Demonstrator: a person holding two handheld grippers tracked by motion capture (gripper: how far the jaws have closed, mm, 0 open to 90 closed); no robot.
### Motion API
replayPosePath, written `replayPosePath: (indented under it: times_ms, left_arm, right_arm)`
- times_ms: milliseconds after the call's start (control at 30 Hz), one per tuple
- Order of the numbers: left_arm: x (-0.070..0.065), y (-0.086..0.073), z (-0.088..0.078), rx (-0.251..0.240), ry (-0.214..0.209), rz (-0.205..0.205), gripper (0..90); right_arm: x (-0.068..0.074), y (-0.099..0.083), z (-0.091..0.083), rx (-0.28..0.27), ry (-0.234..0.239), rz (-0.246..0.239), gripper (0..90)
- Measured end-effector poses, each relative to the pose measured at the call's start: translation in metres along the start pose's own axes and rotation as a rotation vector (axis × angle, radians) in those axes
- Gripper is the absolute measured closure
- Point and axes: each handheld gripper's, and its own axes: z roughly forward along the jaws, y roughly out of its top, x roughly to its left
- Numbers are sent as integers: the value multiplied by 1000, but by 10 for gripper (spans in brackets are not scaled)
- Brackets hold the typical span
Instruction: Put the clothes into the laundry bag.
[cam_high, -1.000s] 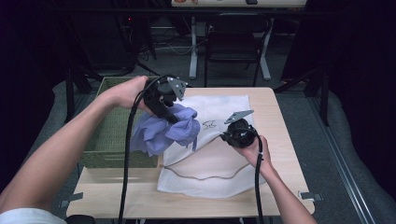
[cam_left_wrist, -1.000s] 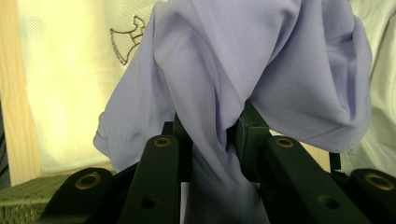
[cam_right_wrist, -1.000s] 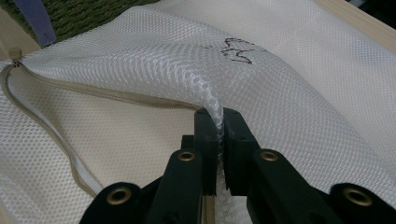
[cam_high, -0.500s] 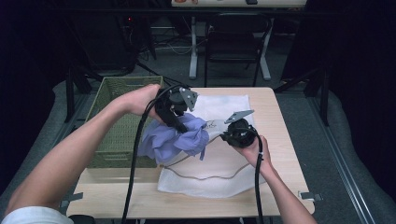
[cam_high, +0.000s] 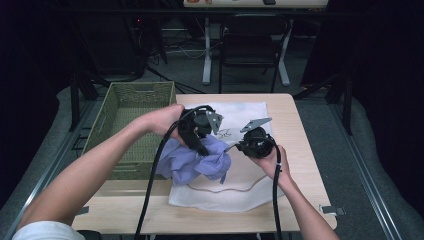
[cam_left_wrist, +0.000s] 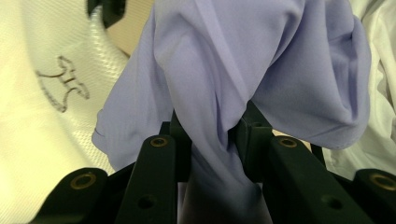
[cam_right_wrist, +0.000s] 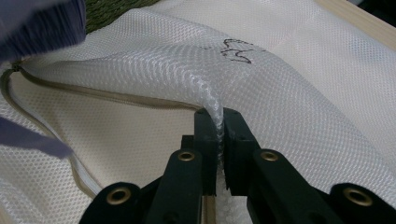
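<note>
**Lilac cloth carried from the basket to the mouth of the mesh bag**

Seen from above, a person sits at a wooden tabletop (cam_high: 295, 125) holding a tool in each hand. A second ago the left tool (cam_high: 202, 145) held the lilac cloth (cam_high: 192, 162) over the edge of the green basket (cam_high: 117, 107). Now it has moved right, and the cloth hangs beside the basket, over the near left part of the white mesh bag (cam_high: 240, 187).

In the left gripper view, the left tool is clamped on a twisted bunch of the cloth (cam_left_wrist: 224, 70), which balloons out beyond the jaws.

The right tool (cam_high: 234, 146) has hardly moved. In its own view it is closed tight on a raised fold of the bag (cam_right_wrist: 299, 93), lifting the upper layer just beside the zip (cam_right_wrist: 93, 93), which runs along the opening.

The shift suggests the cloth is about to go into the bag. The opening looks only partly lifted, so the cloth likely has to be fed low and under the raised layer.
</note>
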Motion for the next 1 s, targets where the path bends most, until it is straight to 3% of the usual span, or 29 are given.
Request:
replayPosePath:
  times_ms: [267,300,533,700,833,900,1000]
  left_arm:
    - [-2,9,31,10,-13,-25,701]
    - [-3,10,37,-5,-15,-42,695]
    - [-2,16,71,8,-21,-80,658]
    - [-1,18,97,1,-37,-103,575]
    - [-2,18,108,-13,-19,-142,443]
    - [-2,16,108,-21,-13,-153,387]
    - [-6,9,101,-85,33,-201,321]
  right_arm:
    - [0,0,0,0,0,4,858]
    - [0,0,0,-1,0,4,858]
    - [0,0,0,1,-1,7,858]
    - [0,0,0,5,-2,10,858]
    - [0,-1,0,6,-4,10,857]
    - [0,-1,-1,7,-3,11,858]
    - [0,-1,-2,4,-6,10,858]
